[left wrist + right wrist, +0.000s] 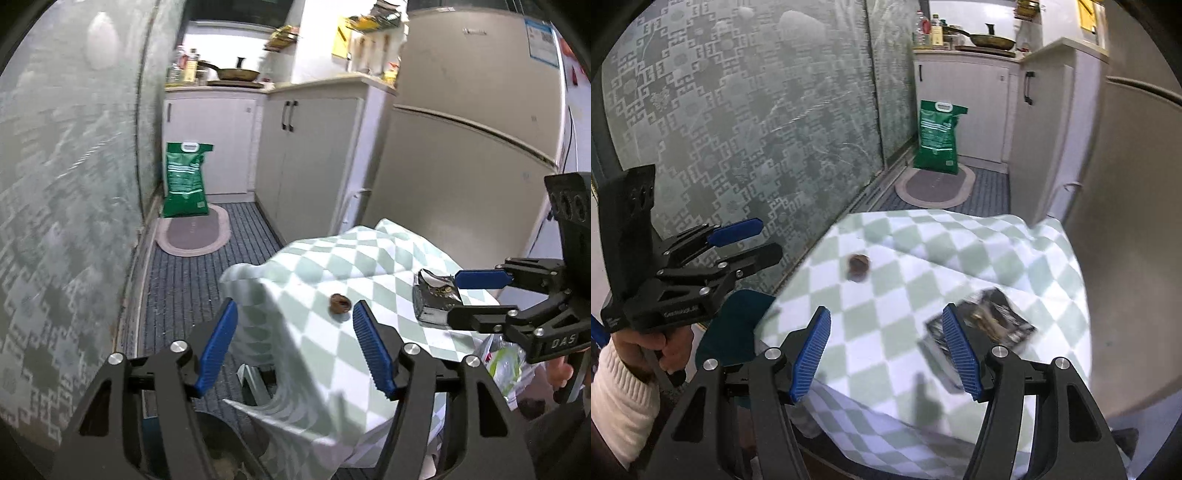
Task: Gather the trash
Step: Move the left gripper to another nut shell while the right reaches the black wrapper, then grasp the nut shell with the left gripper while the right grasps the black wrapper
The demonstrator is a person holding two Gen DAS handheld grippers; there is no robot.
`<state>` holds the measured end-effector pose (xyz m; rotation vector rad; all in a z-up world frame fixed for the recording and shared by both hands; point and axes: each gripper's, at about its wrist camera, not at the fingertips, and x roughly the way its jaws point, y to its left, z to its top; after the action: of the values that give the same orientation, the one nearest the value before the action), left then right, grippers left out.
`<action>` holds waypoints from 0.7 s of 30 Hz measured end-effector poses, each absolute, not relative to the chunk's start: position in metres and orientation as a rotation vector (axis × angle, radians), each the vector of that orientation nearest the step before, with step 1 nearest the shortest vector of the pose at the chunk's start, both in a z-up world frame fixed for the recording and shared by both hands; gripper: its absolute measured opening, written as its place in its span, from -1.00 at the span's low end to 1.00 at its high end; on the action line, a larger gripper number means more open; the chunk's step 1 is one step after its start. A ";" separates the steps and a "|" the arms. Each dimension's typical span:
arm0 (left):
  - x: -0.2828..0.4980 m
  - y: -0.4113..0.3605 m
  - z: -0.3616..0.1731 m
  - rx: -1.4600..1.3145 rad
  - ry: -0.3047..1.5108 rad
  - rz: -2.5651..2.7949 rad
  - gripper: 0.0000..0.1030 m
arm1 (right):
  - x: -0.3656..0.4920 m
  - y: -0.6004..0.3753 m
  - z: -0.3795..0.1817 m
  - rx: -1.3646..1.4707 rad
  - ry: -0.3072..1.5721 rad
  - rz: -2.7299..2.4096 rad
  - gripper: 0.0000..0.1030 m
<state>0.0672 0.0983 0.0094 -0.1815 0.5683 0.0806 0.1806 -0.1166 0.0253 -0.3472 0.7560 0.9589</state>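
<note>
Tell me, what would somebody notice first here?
Probably the green-and-white checked cloth over the table, with a crumpled dark wrapper near its right side and a small brown scrap toward the left. Behind it, a bright green bag stands on the floor by the white cabinets.

Black gripper [886, 354] frames, ribbed blue pads [812, 354], silver screws.

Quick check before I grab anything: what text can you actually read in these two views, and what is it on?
"DAS": right gripper body, cut off at the frame edge.
Left gripper body label: too blurred.
Green bag: print too small.
Fridge badge and blue sticker: unreadable.
Dark wrapper: blurred.
</note>
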 end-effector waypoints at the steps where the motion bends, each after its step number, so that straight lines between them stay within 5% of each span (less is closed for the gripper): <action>1: 0.072 0.096 0.007 -0.177 0.579 0.075 0.24 | 0.182 -0.120 0.025 -0.343 0.756 0.954 0.23; 5: 0.093 0.085 0.000 -0.144 0.621 0.031 -0.07 | 0.189 -0.136 0.025 -0.316 0.759 0.941 0.23; 21: 0.136 0.062 -0.021 0.003 0.739 -0.015 -0.26 | 0.203 -0.165 0.020 -0.314 0.767 0.944 0.23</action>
<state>0.1357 0.0624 -0.0209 0.0032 0.7391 -0.0150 0.2033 -0.1653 0.0196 -0.3142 0.7673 0.9440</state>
